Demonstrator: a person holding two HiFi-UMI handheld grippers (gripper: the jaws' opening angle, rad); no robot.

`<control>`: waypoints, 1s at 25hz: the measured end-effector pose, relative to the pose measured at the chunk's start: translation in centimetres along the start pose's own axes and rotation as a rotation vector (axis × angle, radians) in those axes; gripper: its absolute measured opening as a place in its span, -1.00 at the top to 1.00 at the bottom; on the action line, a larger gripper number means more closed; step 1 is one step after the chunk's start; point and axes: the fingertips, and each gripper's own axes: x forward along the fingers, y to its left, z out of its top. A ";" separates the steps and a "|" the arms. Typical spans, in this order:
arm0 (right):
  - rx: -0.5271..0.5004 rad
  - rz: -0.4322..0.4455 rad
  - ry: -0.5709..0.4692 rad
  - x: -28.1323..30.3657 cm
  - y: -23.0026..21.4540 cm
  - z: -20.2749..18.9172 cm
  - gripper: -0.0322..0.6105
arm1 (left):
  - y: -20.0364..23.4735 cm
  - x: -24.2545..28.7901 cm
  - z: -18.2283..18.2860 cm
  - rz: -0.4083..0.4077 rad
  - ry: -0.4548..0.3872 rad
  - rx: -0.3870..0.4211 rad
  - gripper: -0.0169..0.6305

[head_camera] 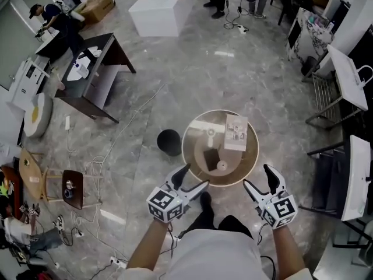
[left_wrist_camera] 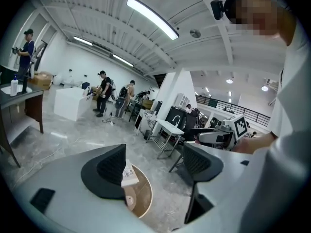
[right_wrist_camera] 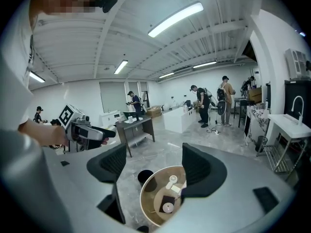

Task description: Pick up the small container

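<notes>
Both grippers hang just above the near edge of the round table [head_camera: 185,140]. The left gripper [head_camera: 197,175] and the right gripper [head_camera: 256,175] each have their jaws spread wide with nothing between them. The small white container [head_camera: 221,166] stands on the table close to that edge, just beside a dark square pad [head_camera: 210,156] and nearer than a flat box [head_camera: 236,132]. This looks like the approach stage. Next, one gripper would need to drop, straddle the container and close.
</notes>
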 end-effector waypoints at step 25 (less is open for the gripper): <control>0.012 0.055 0.110 8.3 -7.1 -5.7 -0.24 | 6.2 7.6 -3.3 0.053 0.069 -0.065 -0.21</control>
